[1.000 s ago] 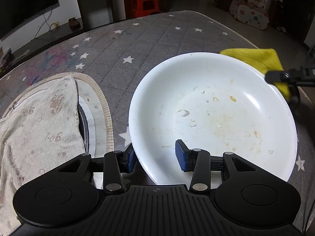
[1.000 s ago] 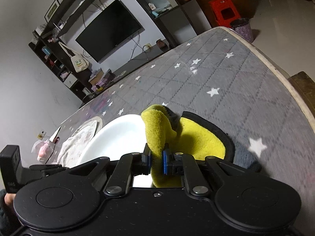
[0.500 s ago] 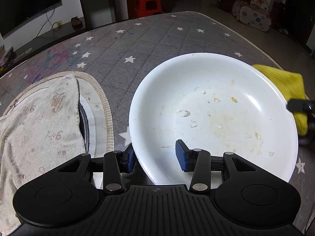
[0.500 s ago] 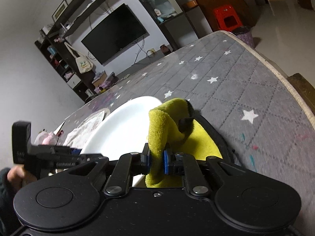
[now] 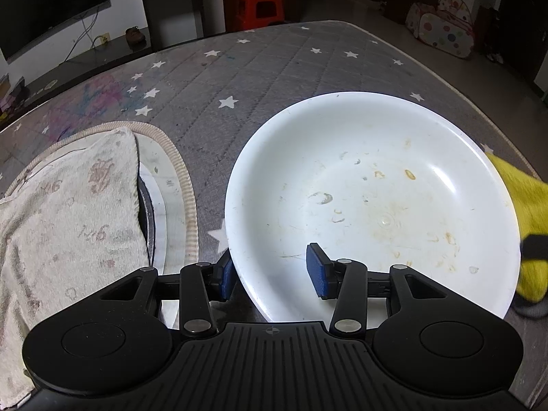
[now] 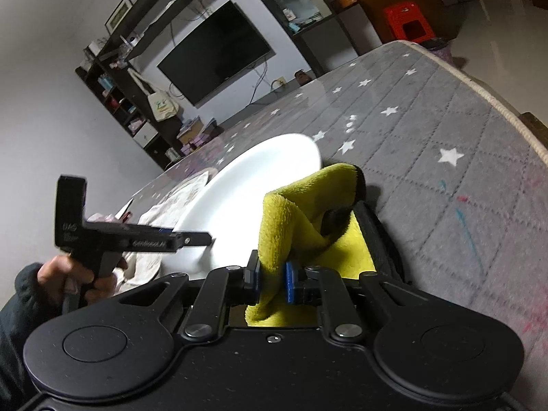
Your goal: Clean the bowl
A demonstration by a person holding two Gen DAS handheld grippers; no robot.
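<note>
A wide white bowl (image 5: pixel 376 188) with dried brown stains sits tilted on the grey star-patterned cover. My left gripper (image 5: pixel 270 272) straddles its near-left rim, one blue pad outside and one inside, shut on the wall. In the right wrist view the same bowl (image 6: pixel 246 178) shows as a bright disc, and a hand holds the left gripper (image 6: pixel 195 238) against it. My right gripper (image 6: pixel 272 275) is shut on a folded yellow cloth (image 6: pixel 291 212) just to the right of the bowl. In the left wrist view the yellow cloth (image 5: pixel 527 205) shows, blurred, at the bowl's right rim.
A patterned beige towel (image 5: pixel 61 222) lies over a round mat with a woven rim (image 5: pixel 186 185) to the left of the bowl. The table's piped edge (image 6: pixel 496 102) curves close on the right. A red stool (image 5: pixel 260 3) and a wall television (image 6: pixel 215 54) stand beyond.
The right gripper has carried the yellow cloth from the bowl's far right rim down along its right side toward the near edge. The left gripper and the bowl have stayed put.
</note>
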